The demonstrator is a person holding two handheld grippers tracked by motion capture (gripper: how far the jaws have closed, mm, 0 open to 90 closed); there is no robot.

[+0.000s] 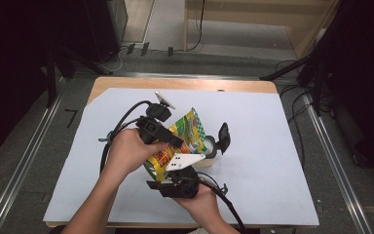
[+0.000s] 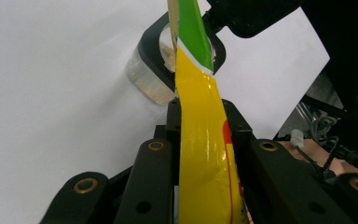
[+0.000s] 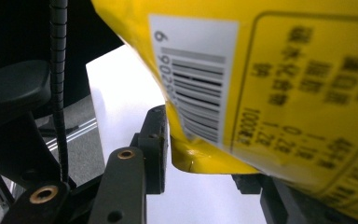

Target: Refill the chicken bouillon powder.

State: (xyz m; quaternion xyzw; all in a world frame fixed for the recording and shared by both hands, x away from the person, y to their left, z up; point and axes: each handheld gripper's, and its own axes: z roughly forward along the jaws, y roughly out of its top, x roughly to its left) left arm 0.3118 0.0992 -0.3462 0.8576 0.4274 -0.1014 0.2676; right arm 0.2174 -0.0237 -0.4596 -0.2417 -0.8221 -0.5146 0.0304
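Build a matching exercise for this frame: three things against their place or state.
Things:
1. glossy yellow and green snack bag
2. clear plastic container with black lid
3. white sheet covering the table

Places or states:
A. rests on the sheet beyond the bag
B. lies flat on the wooden tabletop
C. gripped between the left gripper's jaws

Pairs: 1-C, 2-A, 3-B

Around your hands the white sheet (image 1: pixel 253 122) is bare: the whole right side of the high view, the upper strip and the lower left all give you room to pass. At frame centre the bag (image 1: pixel 182 139) blocks the way between your grippers. Just right of it sits a clear jar (image 1: pixel 207 151) with a black clip (image 1: pixel 223 138) upright beside it.
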